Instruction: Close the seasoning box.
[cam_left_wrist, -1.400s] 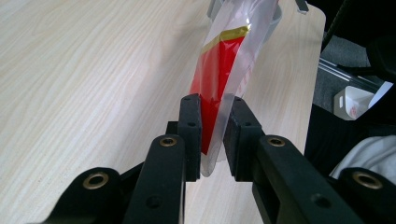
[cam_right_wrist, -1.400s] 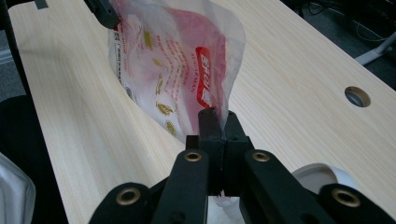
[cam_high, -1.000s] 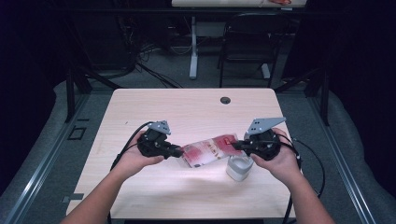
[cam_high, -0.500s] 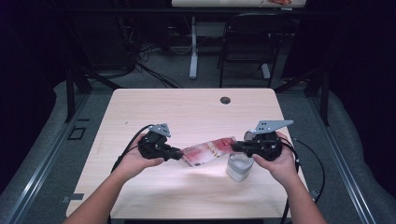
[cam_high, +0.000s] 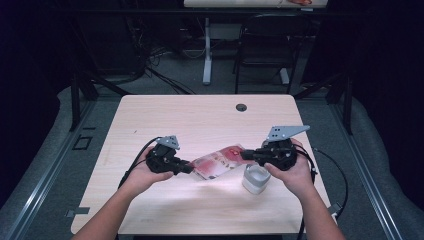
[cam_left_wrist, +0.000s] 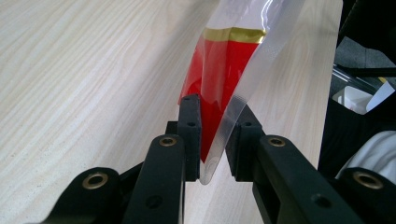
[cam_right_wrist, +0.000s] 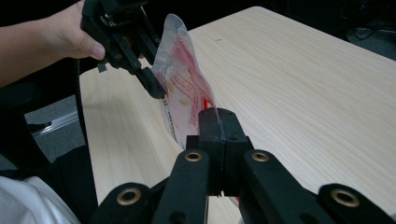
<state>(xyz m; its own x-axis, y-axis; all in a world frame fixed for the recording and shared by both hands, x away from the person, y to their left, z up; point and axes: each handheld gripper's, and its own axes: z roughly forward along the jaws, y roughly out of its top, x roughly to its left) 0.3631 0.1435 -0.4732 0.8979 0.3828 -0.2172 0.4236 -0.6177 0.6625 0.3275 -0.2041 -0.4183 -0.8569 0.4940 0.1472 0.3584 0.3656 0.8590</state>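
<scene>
Red-printed clear plastic pouch (cam_high: 218, 162) held above the pale wooden table (cam_high: 200, 120), beside a small white cup (cam_high: 256, 179). Left gripper (cam_left_wrist: 215, 135) clamps one edge, right gripper (cam_right_wrist: 218, 128) clamps the other. Advice: pull apart evenly, keeping both pinches on the seam.

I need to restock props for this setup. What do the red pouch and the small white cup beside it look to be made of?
The red pouch looks like thin glossy plastic film: its edge is see-through, shines and bends between the two tools. The small white cup seems to be translucent plastic or glass, pale with a lighter rim; too small to tell which. The table looks like matt light wood-grain laminate.
</scene>
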